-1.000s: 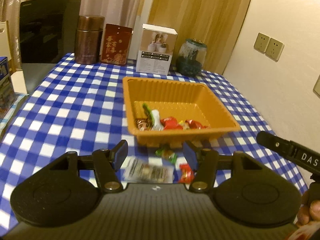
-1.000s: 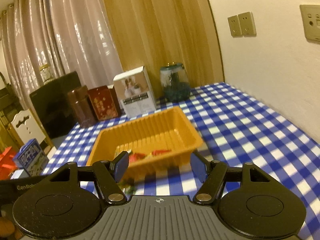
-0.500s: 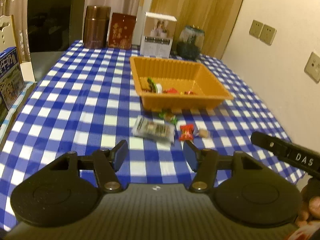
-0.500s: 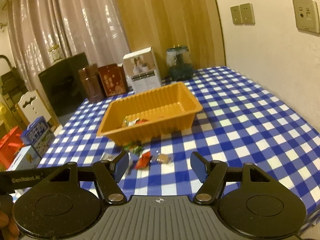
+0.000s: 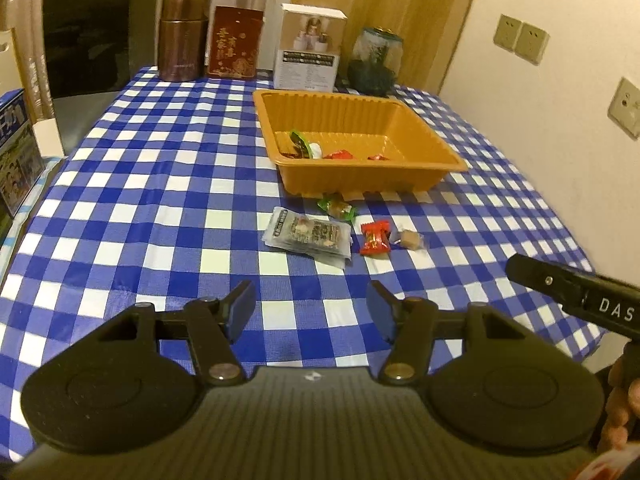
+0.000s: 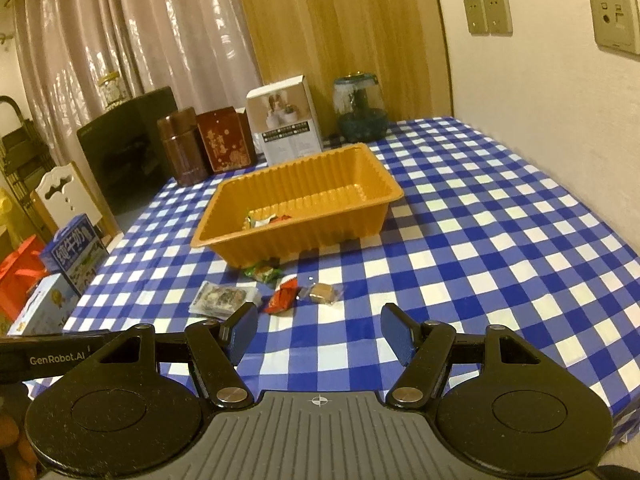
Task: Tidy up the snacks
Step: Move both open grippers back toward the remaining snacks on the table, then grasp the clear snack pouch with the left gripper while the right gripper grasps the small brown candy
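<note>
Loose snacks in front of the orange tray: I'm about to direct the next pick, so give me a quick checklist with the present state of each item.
1. Left gripper open and empty: ok.
2. Right gripper open and empty: ok.
3. Four snacks outside the tray, none stacked: silver packet, green candy, red candy, brown candy: ok.
4. Orange tray has spare floor space: ok.
5. All snacks in the tray: not ok, four remain on the tablecloth.
6. Either gripper already over a snack: not ok, both hang short of them.
</note>
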